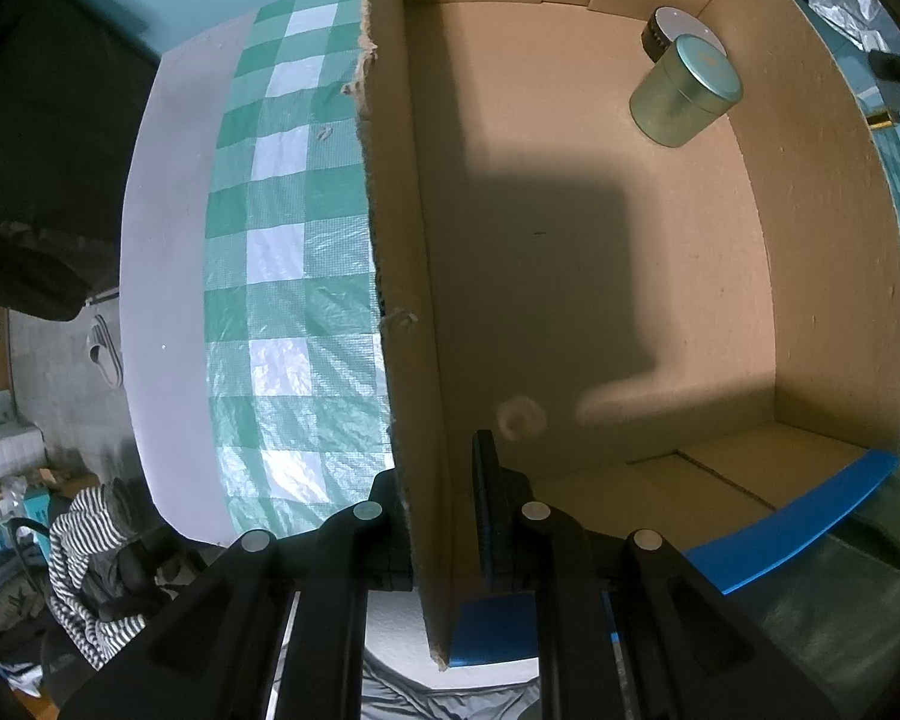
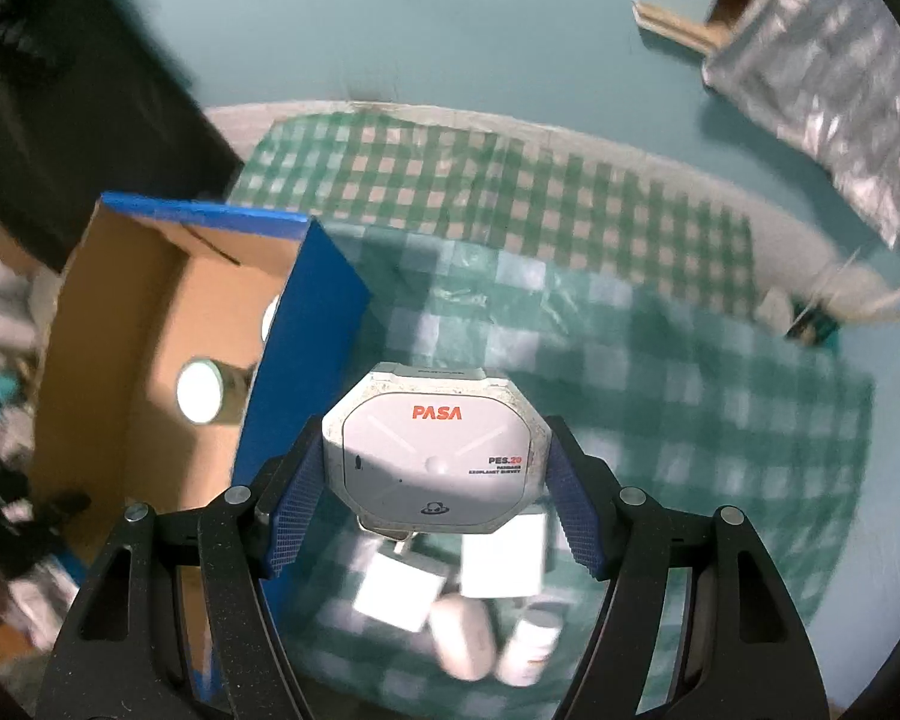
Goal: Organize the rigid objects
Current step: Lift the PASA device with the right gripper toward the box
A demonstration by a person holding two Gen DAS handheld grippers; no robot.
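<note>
My right hand-held gripper (image 2: 435,489) holds the white PASA case (image 2: 432,462) between its blue pads, lifted above the checked worktop (image 2: 660,360), with the cardboard box (image 2: 150,324) just to its left; the risk I judge is the case clipping the box's blue wall on the way across, or slipping from so shallow a pinch. My left hand-held gripper (image 1: 444,516) is closed on the box's near wall, steadying it. Only the left view shows the green tin (image 1: 681,90) lying at the box's far end; only the right view shows loose white items (image 2: 462,636) below the case.
</note>
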